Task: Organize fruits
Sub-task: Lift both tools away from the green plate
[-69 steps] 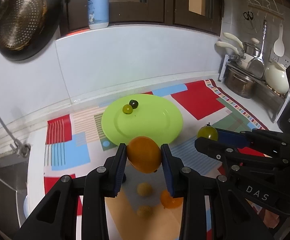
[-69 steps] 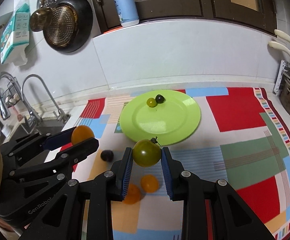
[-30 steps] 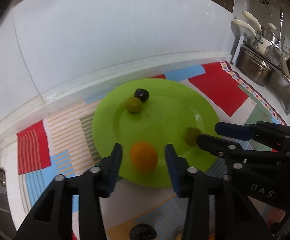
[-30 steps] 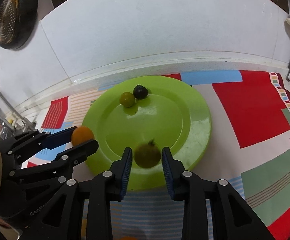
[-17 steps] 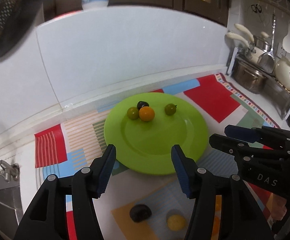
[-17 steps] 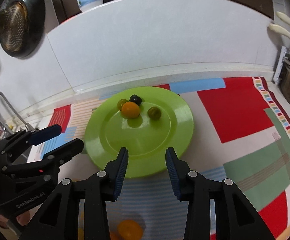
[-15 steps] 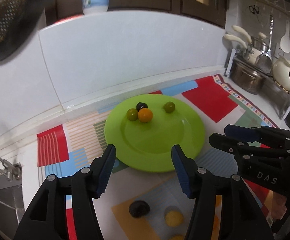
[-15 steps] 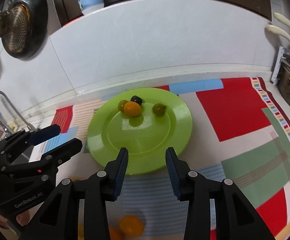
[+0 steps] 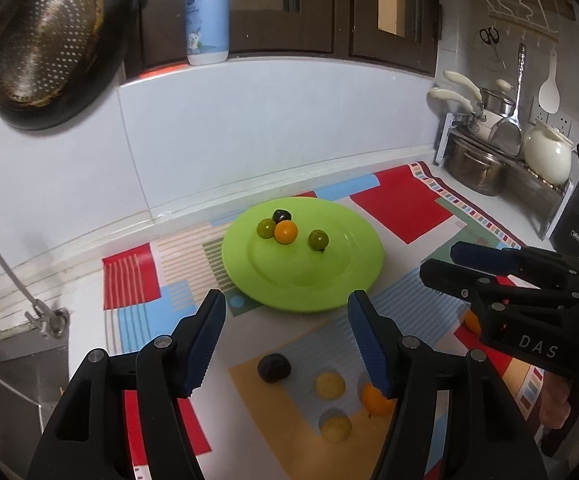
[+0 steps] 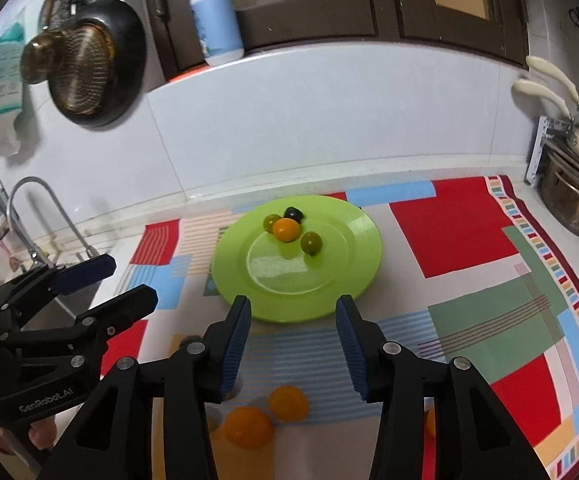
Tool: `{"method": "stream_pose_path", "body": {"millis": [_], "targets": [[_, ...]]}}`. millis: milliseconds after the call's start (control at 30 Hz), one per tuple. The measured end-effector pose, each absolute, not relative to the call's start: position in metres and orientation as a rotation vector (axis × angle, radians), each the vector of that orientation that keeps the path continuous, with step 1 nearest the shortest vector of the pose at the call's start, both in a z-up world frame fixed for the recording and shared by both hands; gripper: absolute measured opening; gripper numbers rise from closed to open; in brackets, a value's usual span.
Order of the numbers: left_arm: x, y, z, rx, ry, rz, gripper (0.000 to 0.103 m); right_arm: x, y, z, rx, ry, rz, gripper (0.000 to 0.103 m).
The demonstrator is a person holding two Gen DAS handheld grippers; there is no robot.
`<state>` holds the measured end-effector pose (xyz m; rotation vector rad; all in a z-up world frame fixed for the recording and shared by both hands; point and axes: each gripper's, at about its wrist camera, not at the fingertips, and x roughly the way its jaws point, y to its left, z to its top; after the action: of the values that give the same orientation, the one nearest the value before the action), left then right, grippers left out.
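A green plate (image 9: 329, 284) (image 10: 353, 280) lies on the patchwork mat and holds several small fruits: an orange one (image 9: 286, 231) (image 10: 285, 229), a green tomato (image 9: 318, 239) (image 10: 310, 243), a second green one (image 9: 266, 227) and a dark one (image 9: 282, 215). Loose fruit lies on the mat in front: a dark one (image 9: 274, 367), two yellow ones (image 9: 330, 385), an orange one (image 9: 374, 398), and two orange ones (image 10: 288, 402) in the right wrist view. My left gripper (image 9: 285, 340) is open and empty above the mat. My right gripper (image 10: 292, 334) is open and empty.
A sink and tap (image 10: 45, 216) are at the left. A rack with pots (image 9: 485, 160) stands at the right. A colander pan (image 9: 49, 40) hangs on the wall and a bottle (image 9: 207, 20) stands on the ledge. A white backsplash runs behind.
Both grippers carried fruit to the plate and let go: the orange fruit and the green tomato now lie on it. Both grippers then drew back and up, open.
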<state>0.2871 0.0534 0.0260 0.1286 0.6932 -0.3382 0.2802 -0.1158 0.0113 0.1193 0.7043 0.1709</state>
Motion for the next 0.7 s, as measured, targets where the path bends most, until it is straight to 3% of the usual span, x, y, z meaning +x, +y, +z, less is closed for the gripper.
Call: {"method": "stream_pose_path", "body": {"millis": [700], "targets": [[0.221,0.068,0.021,0.164,0.632,-0.41,0.065,0.211,-0.088,0.017,0.063,0.65,0.22,0.049]]}}
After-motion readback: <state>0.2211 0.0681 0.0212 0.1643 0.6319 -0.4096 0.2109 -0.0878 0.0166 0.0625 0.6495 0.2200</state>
